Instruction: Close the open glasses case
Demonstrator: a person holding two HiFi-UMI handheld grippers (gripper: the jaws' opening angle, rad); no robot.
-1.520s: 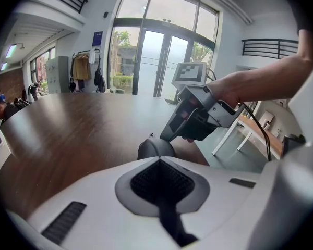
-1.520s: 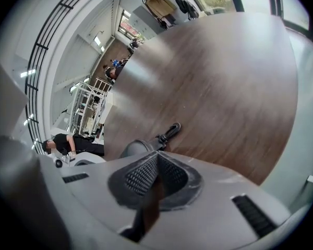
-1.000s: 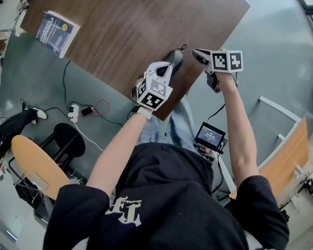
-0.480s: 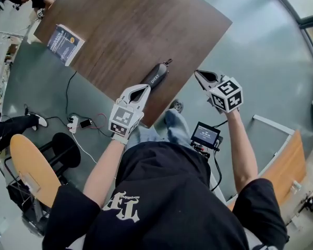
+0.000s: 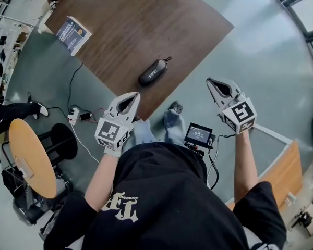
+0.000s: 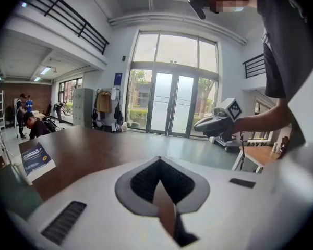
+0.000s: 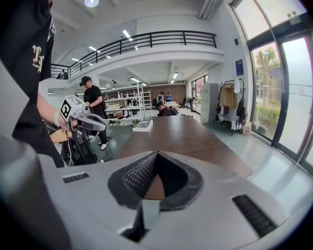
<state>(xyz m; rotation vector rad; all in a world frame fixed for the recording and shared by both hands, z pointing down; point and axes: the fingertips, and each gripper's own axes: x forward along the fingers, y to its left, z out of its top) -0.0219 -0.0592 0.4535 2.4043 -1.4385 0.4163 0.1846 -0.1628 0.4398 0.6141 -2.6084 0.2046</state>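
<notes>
The black glasses case (image 5: 153, 72) lies closed on the brown table (image 5: 146, 20), near its front edge, with a small zipper pull at its far end. Neither gripper touches it. My left gripper (image 5: 133, 95) hangs off the table's near edge, short of the case, jaws shut and empty (image 6: 158, 161). My right gripper (image 5: 210, 80) is held over the floor to the right of the table, also shut with nothing in it (image 7: 155, 154). Each gripper view shows the other gripper off to the side and the table top ahead; the case is hidden in both.
A blue book (image 5: 74, 34) lies at the table's far left corner. On the floor are a small monitor (image 5: 198, 135) by the person's feet, a power strip with cables (image 5: 74, 116), a round wooden seat (image 5: 31, 160) and a wooden board (image 5: 287, 165). People stand in the background.
Both grippers have lifted away from the case and drawn back towards the person. The left one, which was at the case, has let go. The case stays closed on the table.
</notes>
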